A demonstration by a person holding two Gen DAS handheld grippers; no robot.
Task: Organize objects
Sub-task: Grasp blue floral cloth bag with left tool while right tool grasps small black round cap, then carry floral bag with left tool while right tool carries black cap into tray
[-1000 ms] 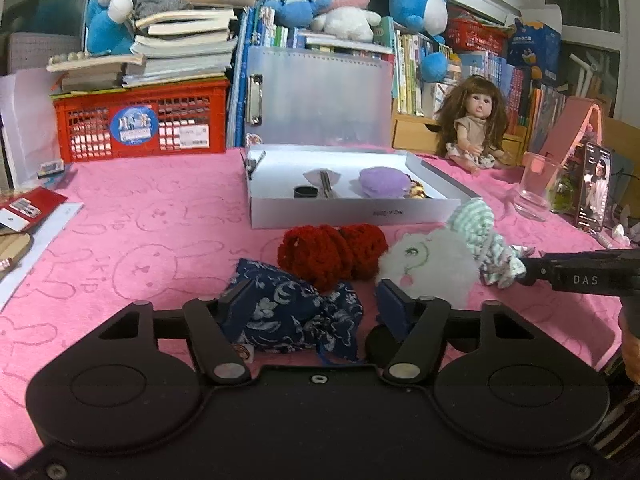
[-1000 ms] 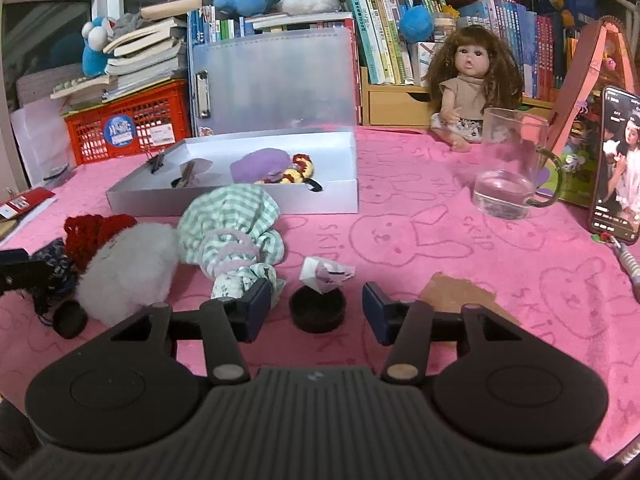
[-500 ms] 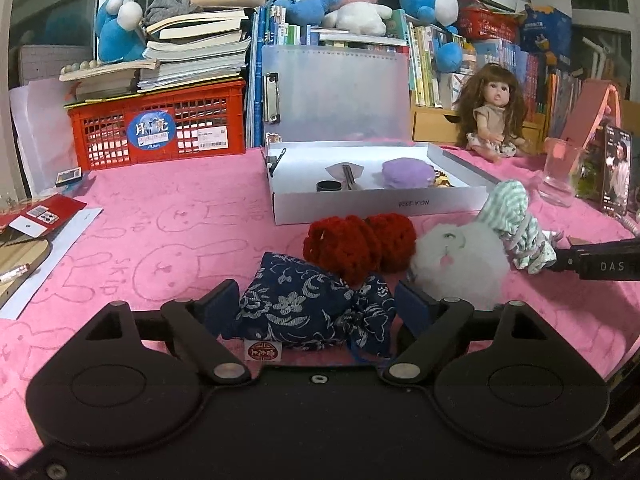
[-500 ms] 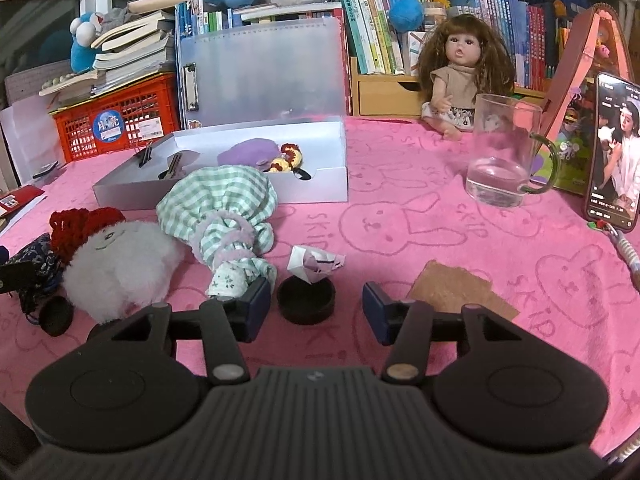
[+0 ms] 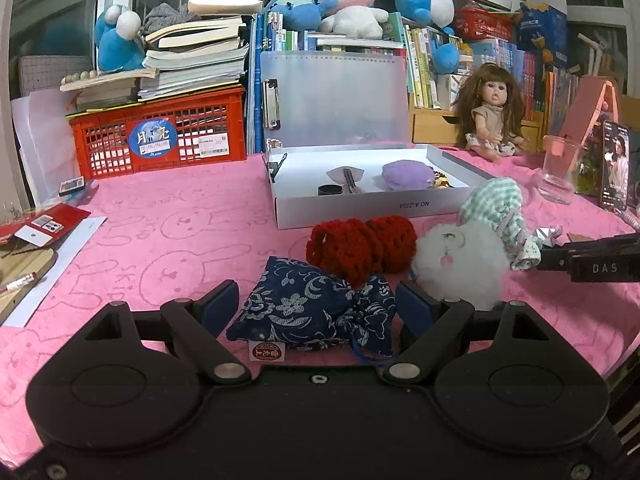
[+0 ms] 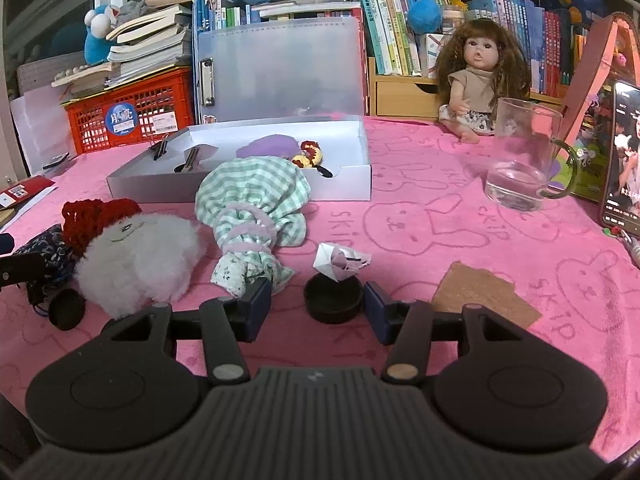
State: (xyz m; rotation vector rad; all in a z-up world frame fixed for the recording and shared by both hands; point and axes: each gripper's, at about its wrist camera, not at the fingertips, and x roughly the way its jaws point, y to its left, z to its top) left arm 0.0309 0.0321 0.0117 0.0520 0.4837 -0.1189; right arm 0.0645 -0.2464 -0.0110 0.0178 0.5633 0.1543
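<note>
A: Between the wide-spread blue pads of the left gripper [image 5: 316,306], low in the left wrist view, lies the navy floral drawstring pouch [image 5: 312,314]. Neither pad presses it.

B: And the right gripper [image 6: 316,308]?

A: Its jaws are opening around the small black round cap [image 6: 334,302], low centre of the right wrist view; the right pad sits just beside the cap, the left one well off.

B: What crowds them?

A: Just above the pouch sit a red crocheted bundle [image 5: 360,246] and a white fluffy pompom [image 5: 460,264]. A green checked cloth bag [image 6: 256,208] lies left of the cap, a folded white paper scrap [image 6: 340,260] touching its top. Behind, mid-frame, stands the open white cardboard box [image 5: 368,206].
</note>
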